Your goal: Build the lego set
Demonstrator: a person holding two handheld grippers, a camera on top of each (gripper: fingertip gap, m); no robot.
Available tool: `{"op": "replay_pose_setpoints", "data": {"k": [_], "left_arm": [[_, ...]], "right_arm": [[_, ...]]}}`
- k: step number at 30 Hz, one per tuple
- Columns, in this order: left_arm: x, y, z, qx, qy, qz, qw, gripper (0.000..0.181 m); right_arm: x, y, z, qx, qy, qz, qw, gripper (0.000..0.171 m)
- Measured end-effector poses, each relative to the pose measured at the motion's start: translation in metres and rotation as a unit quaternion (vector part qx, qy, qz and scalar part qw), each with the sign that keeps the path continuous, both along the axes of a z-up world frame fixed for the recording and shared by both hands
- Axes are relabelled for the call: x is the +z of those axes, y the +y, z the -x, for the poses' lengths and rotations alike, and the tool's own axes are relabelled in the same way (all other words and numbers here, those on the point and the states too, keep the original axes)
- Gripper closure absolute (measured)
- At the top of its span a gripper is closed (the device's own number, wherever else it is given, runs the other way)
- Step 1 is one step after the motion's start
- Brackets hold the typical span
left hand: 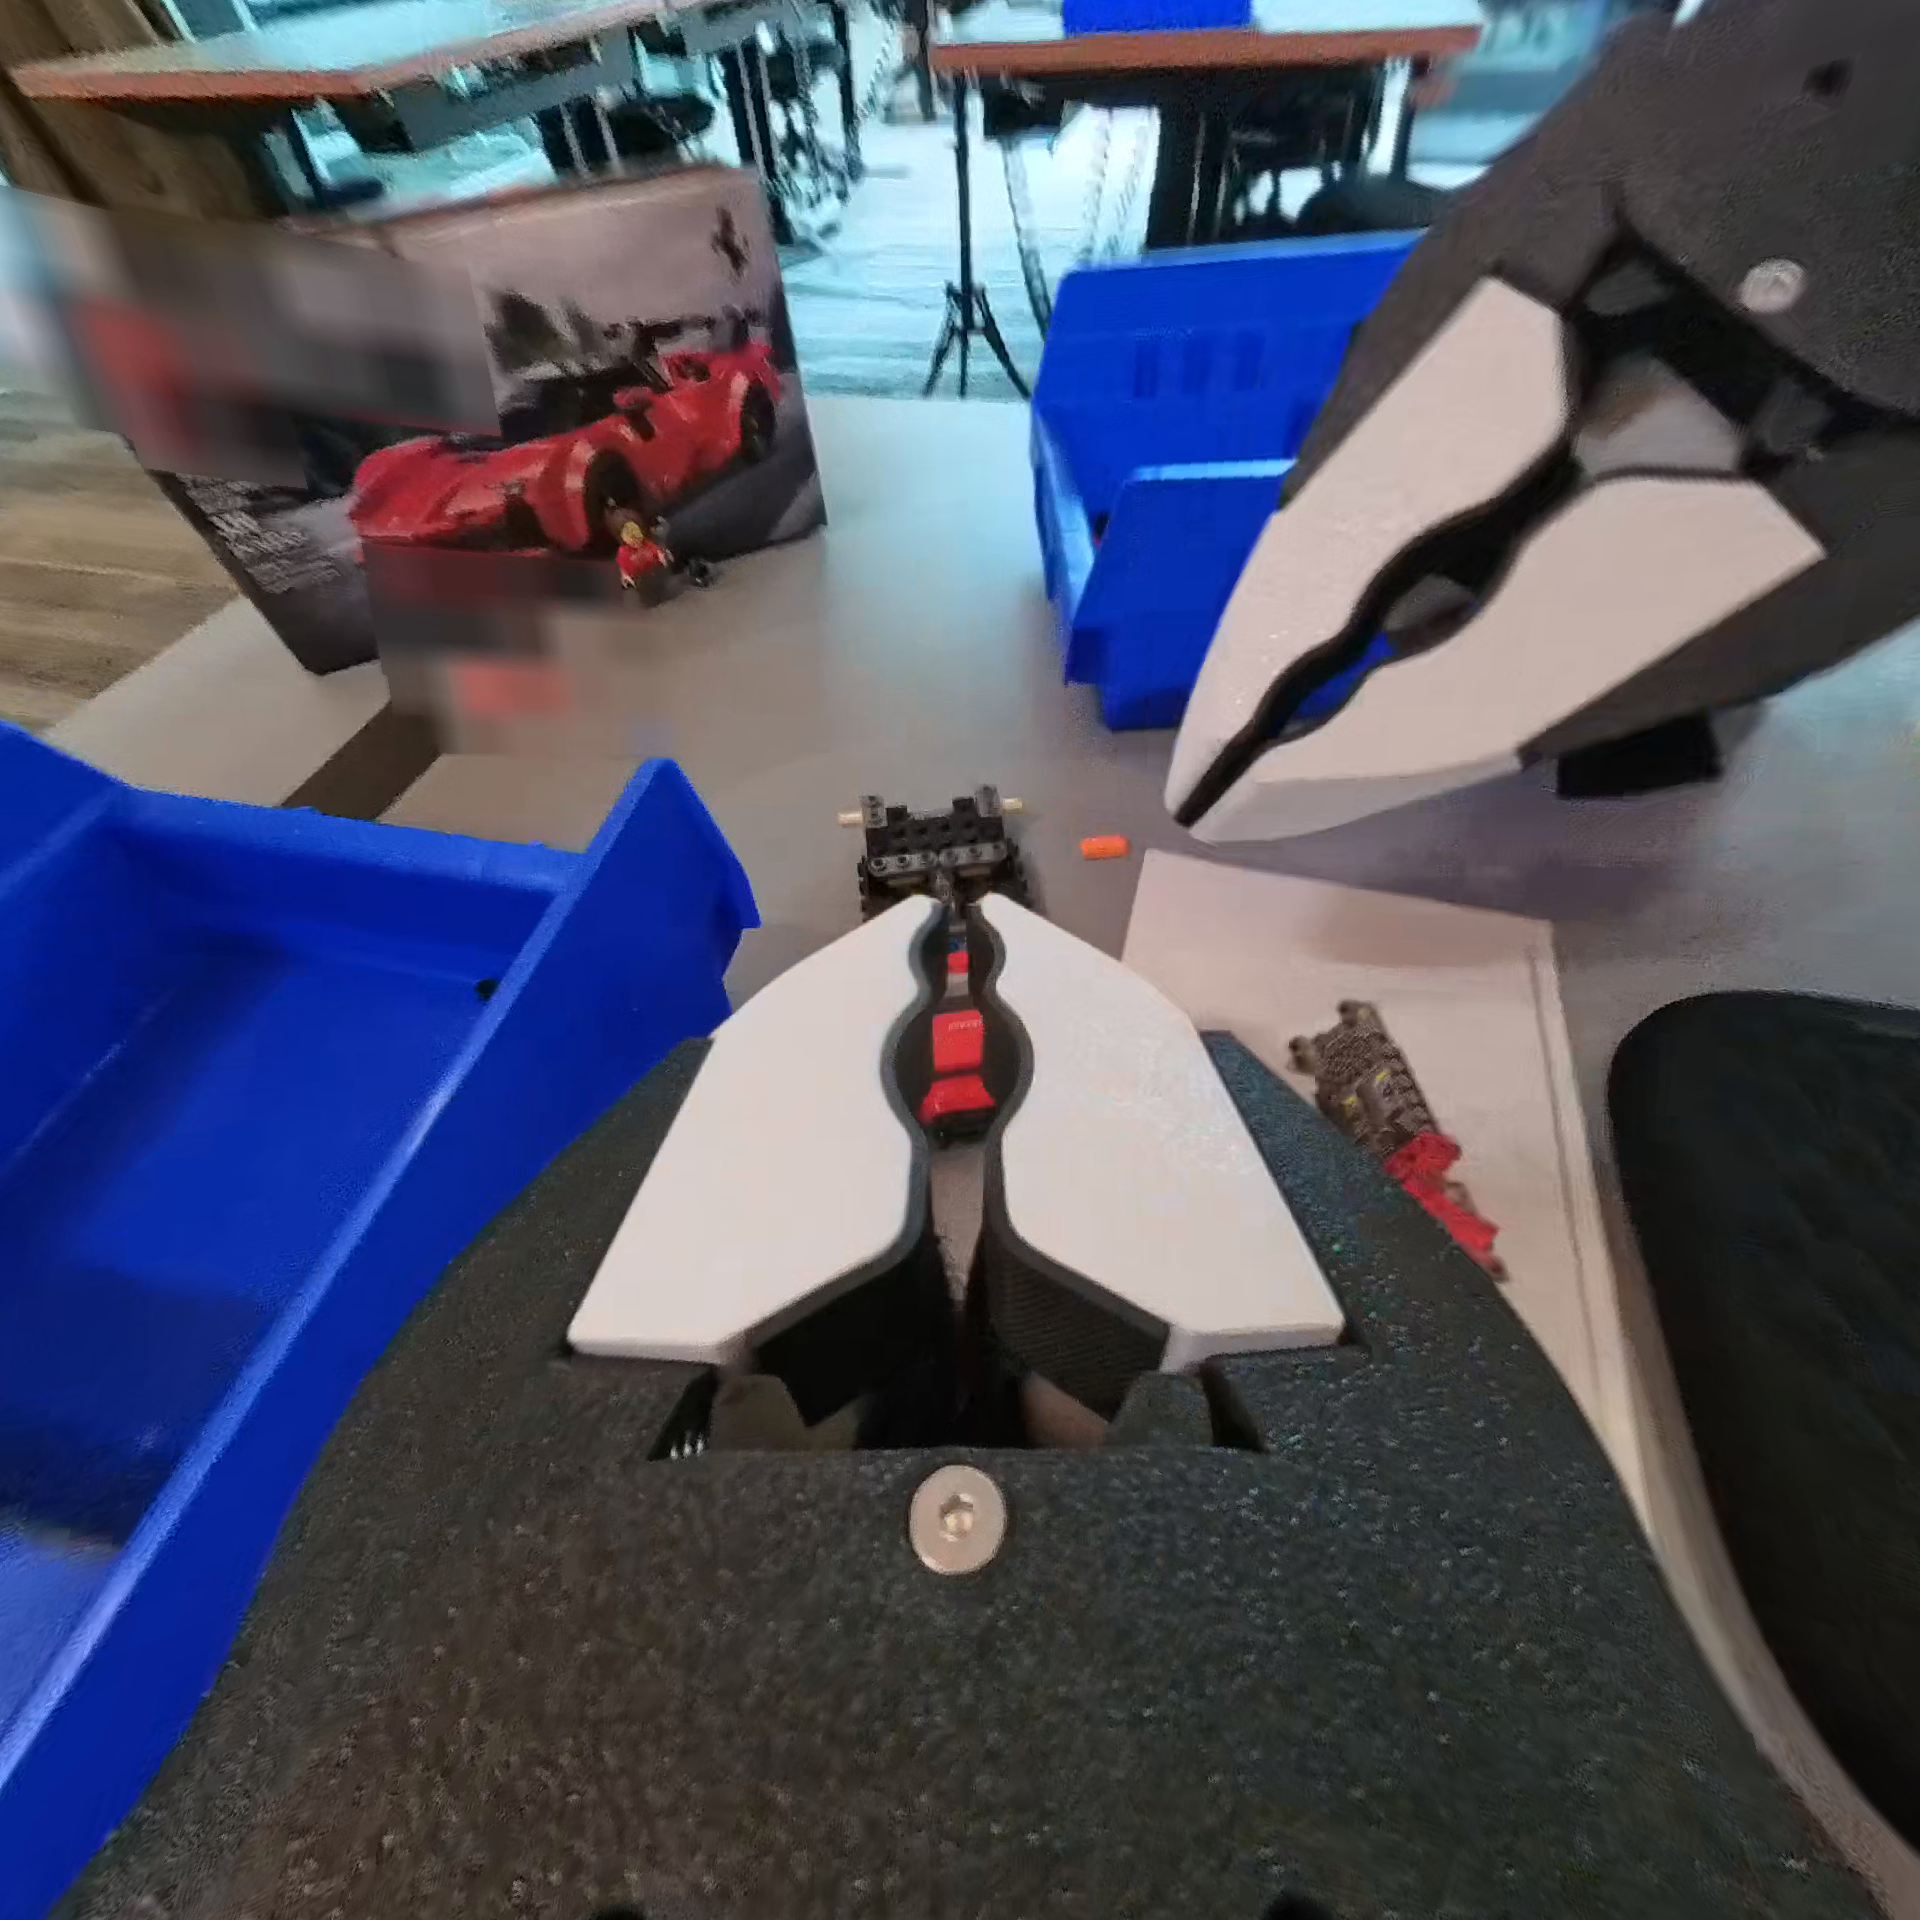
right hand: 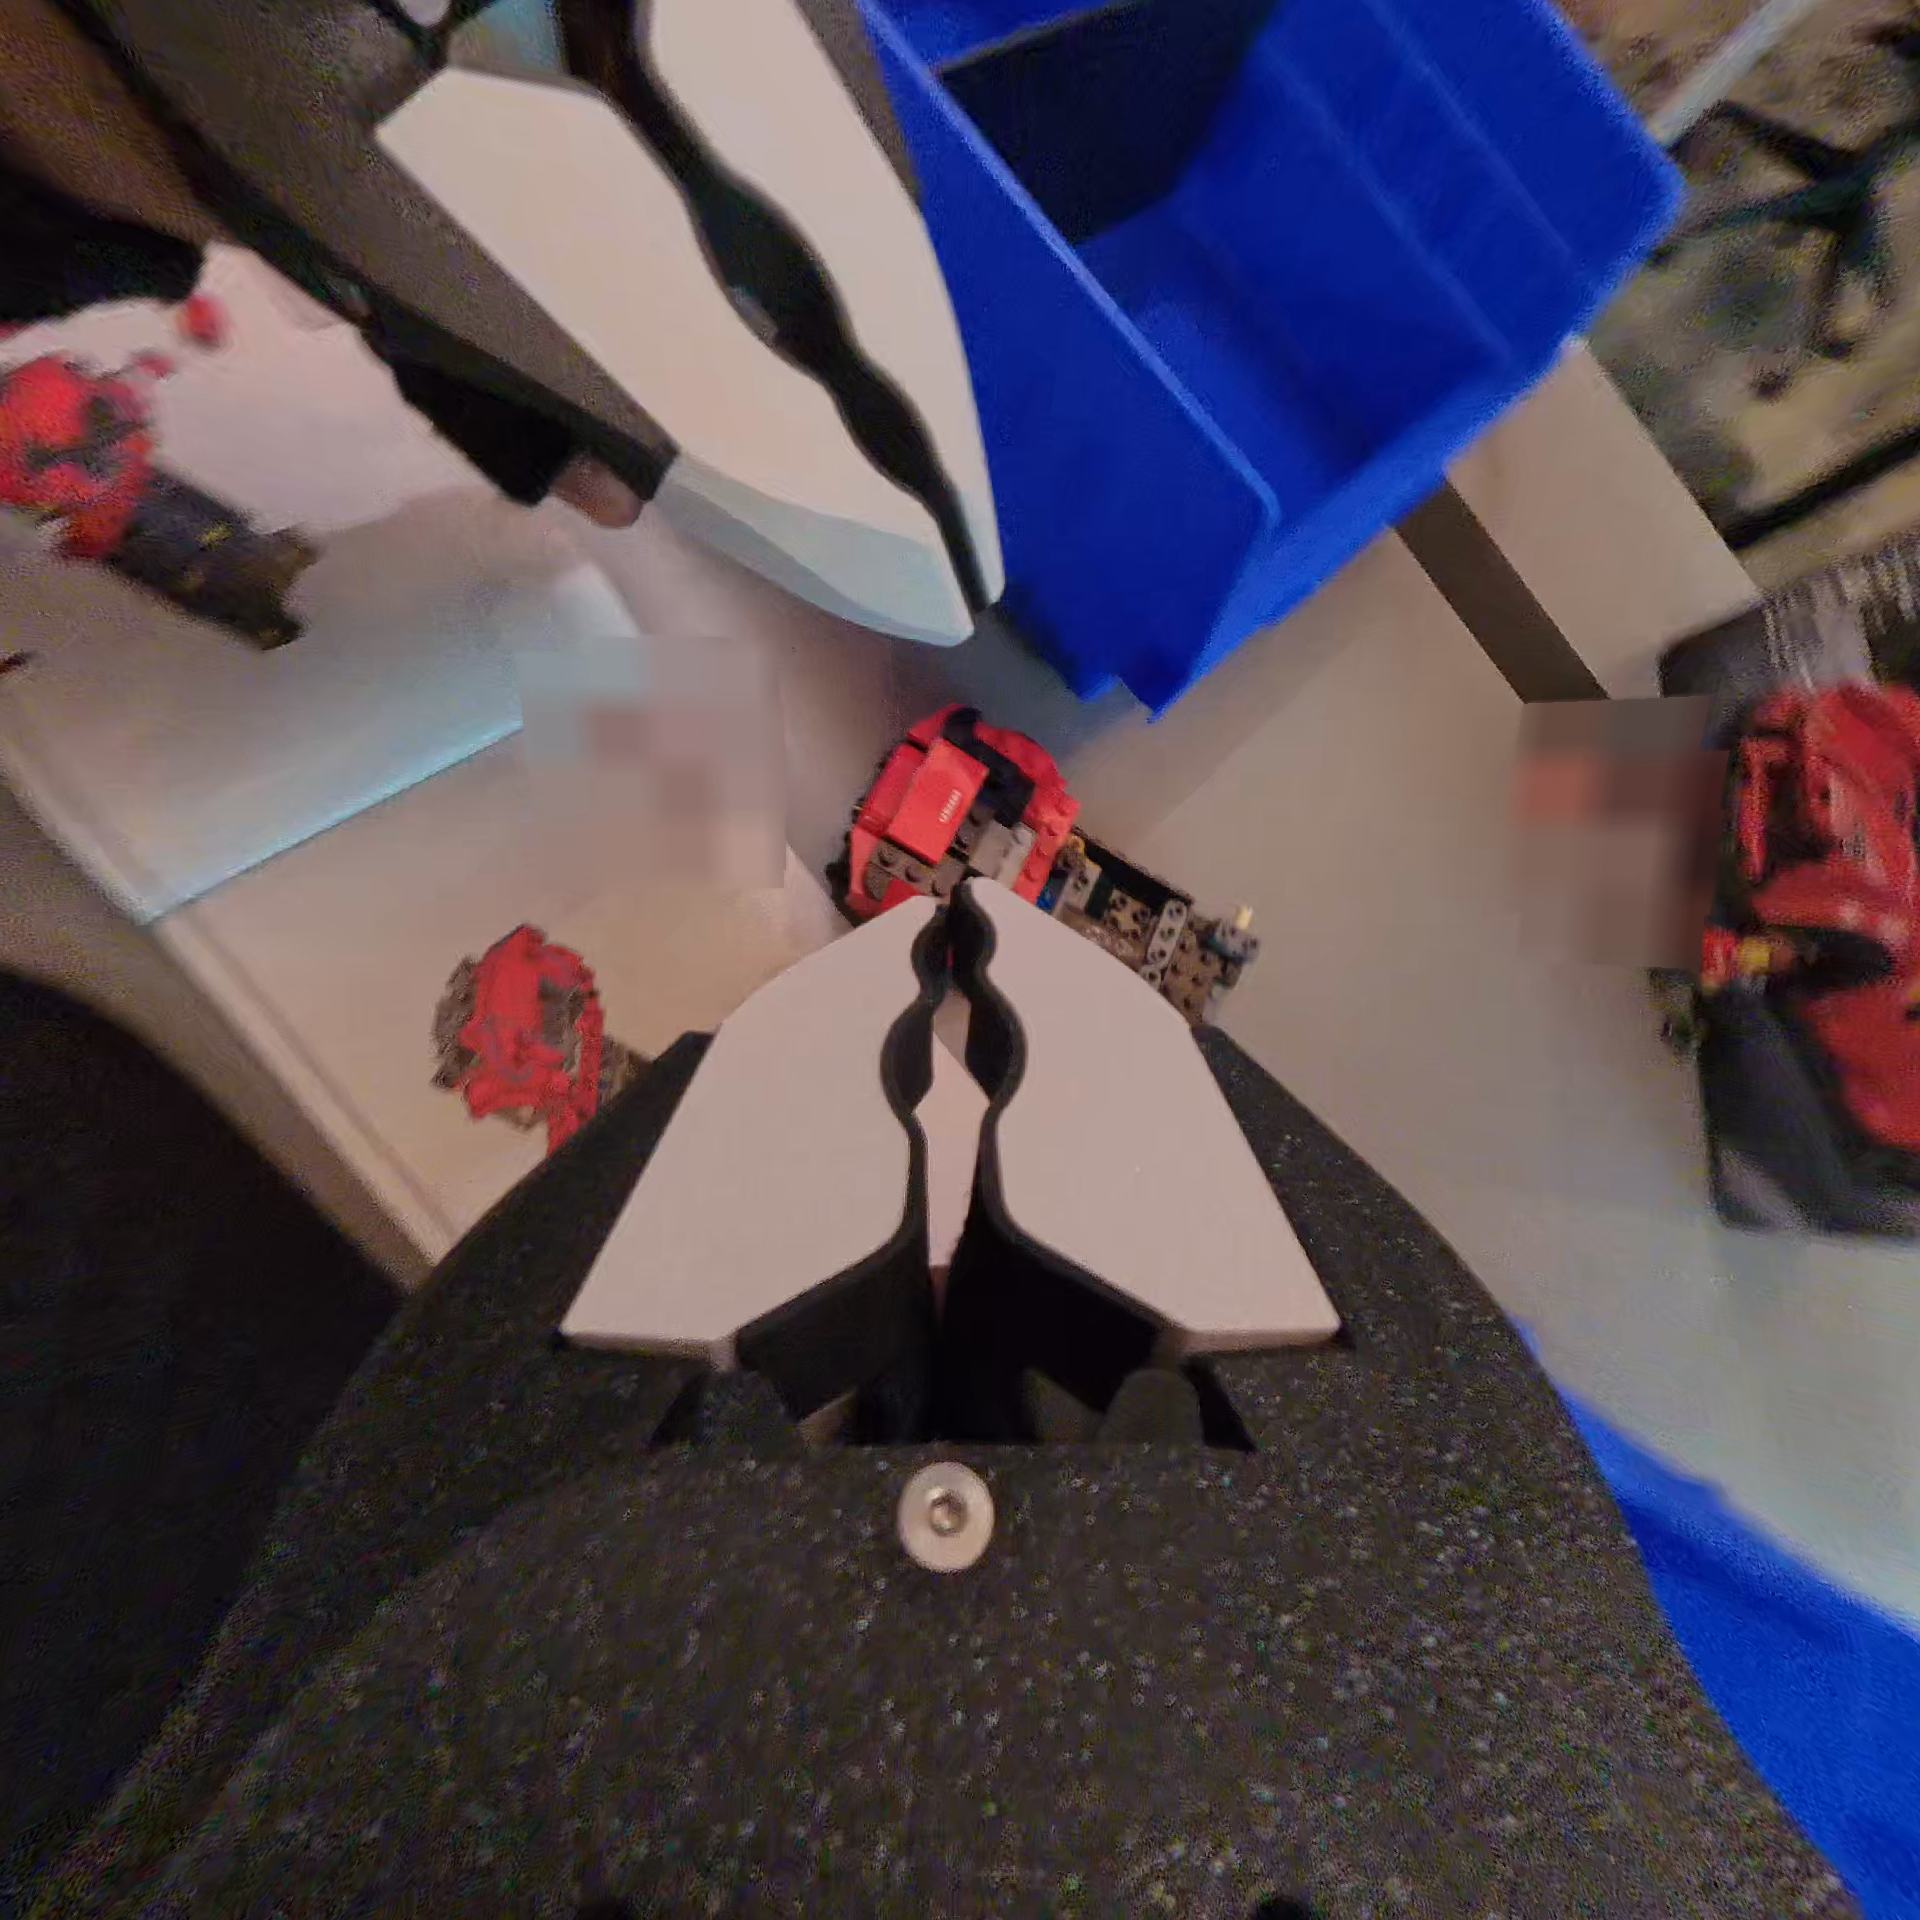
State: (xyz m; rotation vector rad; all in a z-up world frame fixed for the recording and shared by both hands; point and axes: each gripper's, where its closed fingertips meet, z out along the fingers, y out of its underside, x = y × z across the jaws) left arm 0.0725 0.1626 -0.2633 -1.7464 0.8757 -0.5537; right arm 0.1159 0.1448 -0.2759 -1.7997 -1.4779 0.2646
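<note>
A partly built Lego car (left hand: 940, 847), with a black chassis and a red front end, stands on the grey table. It also shows in the right wrist view (right hand: 966, 821). My left gripper (left hand: 958, 906) is shut and hovers over the car, whose red part shows through the gap between the fingers. In the right wrist view the left gripper (right hand: 977, 613) sits just above the car with nothing plain in its tips. My right gripper (right hand: 951, 906) is shut with nothing in it, close over the car's side. In the left wrist view the right gripper (left hand: 1184, 810) sits to the right of the car.
A small orange piece (left hand: 1103, 847) lies right of the car. An open instruction booklet (left hand: 1330, 966) lies at the right. Blue bins stand at the left (left hand: 312, 1039) and back right (left hand: 1174, 447). The set's box (left hand: 582, 416) stands behind. The grippers' ends are close to 5 centimetres from one another.
</note>
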Motion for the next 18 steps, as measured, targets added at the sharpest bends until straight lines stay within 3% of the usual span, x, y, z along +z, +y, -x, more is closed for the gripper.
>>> {"op": "replay_pose_setpoints", "data": {"k": [5, 10, 12, 18], "left_arm": [[-0.042, 0.009, -0.006, -0.032, 0.074, 0.032, 0.996, 0.181], [-0.052, 0.010, -0.006, -0.036, 0.072, 0.035, 0.996, 0.181], [-0.056, 0.011, -0.004, -0.036, 0.077, 0.036, 0.996, 0.181], [-0.058, 0.010, -0.007, -0.044, 0.080, 0.025, 0.996, 0.181]], "right_arm": [[-0.051, 0.005, -0.003, -0.103, 0.100, 0.087, 0.986, 0.171], [-0.045, 0.013, 0.002, -0.120, 0.199, 0.125, 0.965, 0.171], [-0.047, 0.013, 0.004, -0.120, 0.205, 0.135, 0.962, 0.164], [-0.052, 0.010, 0.008, -0.111, 0.206, 0.130, 0.963, 0.165]]}}
